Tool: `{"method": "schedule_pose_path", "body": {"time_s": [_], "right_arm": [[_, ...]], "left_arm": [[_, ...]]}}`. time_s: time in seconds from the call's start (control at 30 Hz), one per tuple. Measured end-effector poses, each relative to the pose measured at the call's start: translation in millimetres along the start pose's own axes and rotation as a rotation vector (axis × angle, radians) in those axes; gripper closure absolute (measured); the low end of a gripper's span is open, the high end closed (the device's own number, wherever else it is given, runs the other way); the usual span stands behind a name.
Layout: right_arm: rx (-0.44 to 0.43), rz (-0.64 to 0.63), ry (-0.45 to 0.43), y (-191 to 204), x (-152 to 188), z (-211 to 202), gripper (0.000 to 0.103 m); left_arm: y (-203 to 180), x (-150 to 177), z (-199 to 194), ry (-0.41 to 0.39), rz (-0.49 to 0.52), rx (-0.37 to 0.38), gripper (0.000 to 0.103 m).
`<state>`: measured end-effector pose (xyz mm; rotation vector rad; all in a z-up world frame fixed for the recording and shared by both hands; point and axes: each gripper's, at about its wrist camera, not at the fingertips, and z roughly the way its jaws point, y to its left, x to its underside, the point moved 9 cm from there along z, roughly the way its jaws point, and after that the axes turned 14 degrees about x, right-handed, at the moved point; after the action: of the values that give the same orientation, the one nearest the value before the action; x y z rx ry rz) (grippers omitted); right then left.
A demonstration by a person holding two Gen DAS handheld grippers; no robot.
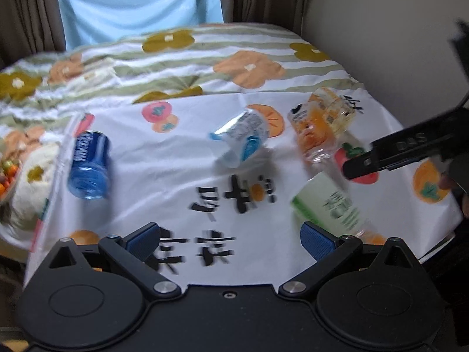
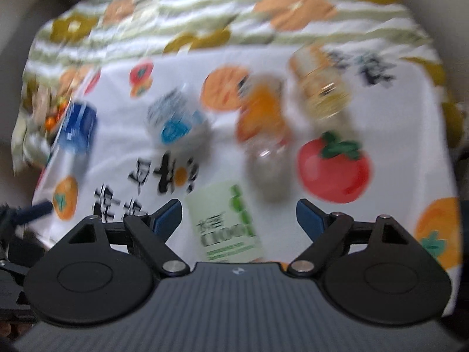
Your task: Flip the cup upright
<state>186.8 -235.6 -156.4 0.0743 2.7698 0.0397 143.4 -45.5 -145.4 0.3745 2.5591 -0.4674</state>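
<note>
Several cups lie on their sides on the fruit-print tablecloth point(image 1: 181, 158). A blue cup point(image 1: 89, 165) is at the left and a white and blue cup point(image 1: 241, 139) in the middle. An orange-print clear cup point(image 1: 315, 135) and a yellowish clear cup point(image 1: 337, 111) are at the right. A green and white cup point(image 1: 331, 202) lies nearest. My left gripper point(image 1: 230, 234) is open and empty, short of the cups. My right gripper point(image 2: 239, 211) is open, with the green and white cup point(image 2: 225, 223) lying between its fingers, untouched. The right wrist view is blurred.
A striped flower-print cloth point(image 1: 181, 58) covers the far half of the table. A person in a light blue top point(image 1: 137, 3) stands behind it. A bowl of small colourful pieces point(image 1: 8, 173) sits at the left edge. The table drops off at the right.
</note>
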Motion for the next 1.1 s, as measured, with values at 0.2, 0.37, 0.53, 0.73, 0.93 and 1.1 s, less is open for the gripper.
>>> {"method": "schedule_pose_path", "body": {"time_s": [0.2,0.37,0.53,0.73,0.93,1.1], "right_arm": [[0.053,0.059,-0.1,-53,2,-34,0.0],[0.077,0.079,-0.108,-86,16,-35,0.0],[0.064,0.088,-0.078,-107,30,-17,0.0],[0.033,0.072,-0.053,-116,36,3,0.0],[0.009,0.047,-0.05,-115,32,15,0.0],[-0.008,0.045,-0.036,-114,33,22,0.0]], "left_arm": [[-32,-17,36,0.075,-0.136,0.06,0.0],[-46,-23,73,0.118,-0.268,0.06,0.0],[-50,-24,103,0.17,-0.343,0.027,0.002],[-42,-21,126,0.211,-0.428,-0.004,0.005],[-38,-14,142,0.259,-0.503,0.002,0.009],[-39,-14,146,0.271,-0.53,0.004,0.017]]}}
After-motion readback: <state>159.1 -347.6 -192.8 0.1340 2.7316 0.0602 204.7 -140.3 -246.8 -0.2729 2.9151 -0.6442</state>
